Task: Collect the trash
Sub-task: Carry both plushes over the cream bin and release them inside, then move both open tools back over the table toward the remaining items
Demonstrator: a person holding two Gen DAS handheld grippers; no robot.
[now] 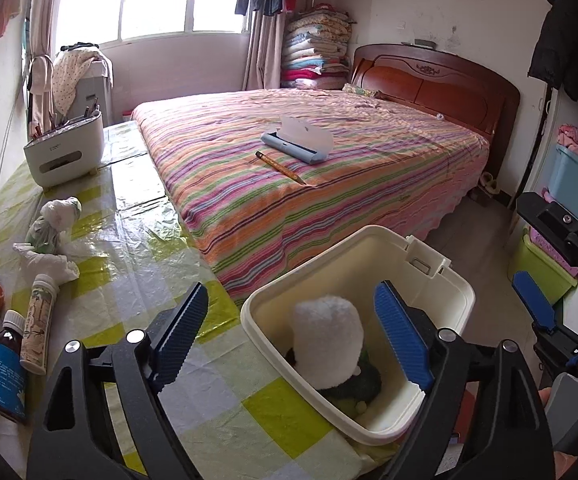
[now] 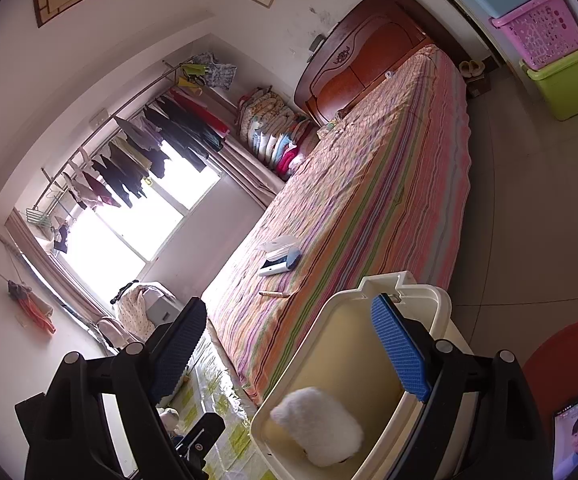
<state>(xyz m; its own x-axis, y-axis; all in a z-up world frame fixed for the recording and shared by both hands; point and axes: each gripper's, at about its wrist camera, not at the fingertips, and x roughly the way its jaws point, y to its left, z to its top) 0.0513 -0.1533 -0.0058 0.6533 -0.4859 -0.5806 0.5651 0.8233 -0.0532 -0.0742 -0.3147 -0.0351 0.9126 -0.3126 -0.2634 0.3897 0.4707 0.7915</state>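
Observation:
A cream plastic bin (image 1: 463, 292) stands at the table's near right edge, with a white fluffy wad (image 1: 327, 344) lying on dark and green scraps inside it. My left gripper (image 1: 291, 296) hangs open just above the bin; the wad lies free below its spread fingers. Crumpled white and green tissues (image 1: 51, 232) lie on the checked tablecloth at the left. The right gripper's blue pad (image 1: 534, 305) shows beyond the bin's right side. In the right wrist view my right gripper (image 2: 289, 308) is open and holds nothing, one finger over the bin (image 2: 425, 292) where the wad (image 2: 317, 416) rests.
A brown medicine bottle (image 1: 7, 364), a printed tube (image 1: 41, 324) and a white organizer (image 1: 65, 152) sit on the table. The striped bed (image 1: 329, 168) carries a pencil (image 1: 279, 166) and a blue case (image 1: 293, 146). A phone (image 2: 577, 432) lies on a red stool; coloured crates (image 2: 565, 84) stand at the right.

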